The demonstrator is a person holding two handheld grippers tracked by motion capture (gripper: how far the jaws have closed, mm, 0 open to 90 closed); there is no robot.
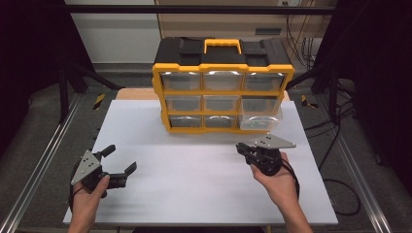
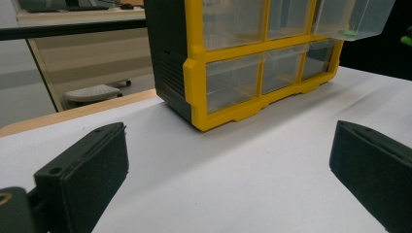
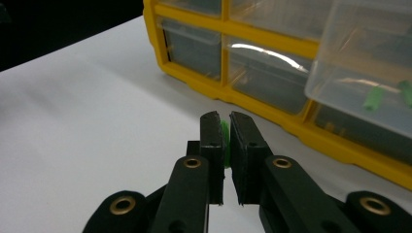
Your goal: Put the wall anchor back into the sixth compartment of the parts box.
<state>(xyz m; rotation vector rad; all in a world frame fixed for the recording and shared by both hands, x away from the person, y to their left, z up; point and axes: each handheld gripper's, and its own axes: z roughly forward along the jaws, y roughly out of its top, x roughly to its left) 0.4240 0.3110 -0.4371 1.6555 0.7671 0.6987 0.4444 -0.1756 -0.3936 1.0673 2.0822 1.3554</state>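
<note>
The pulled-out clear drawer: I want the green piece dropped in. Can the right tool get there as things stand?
Probably yes. The right tool, shut on a green piece, sits just before the pulled-out drawer, with bare table between and the drawer's top open.

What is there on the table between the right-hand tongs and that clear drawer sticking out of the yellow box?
Nothing: in the high view, bare white table separates the right tongs, shut on a small green piece, from the pulled-out drawer.
</note>
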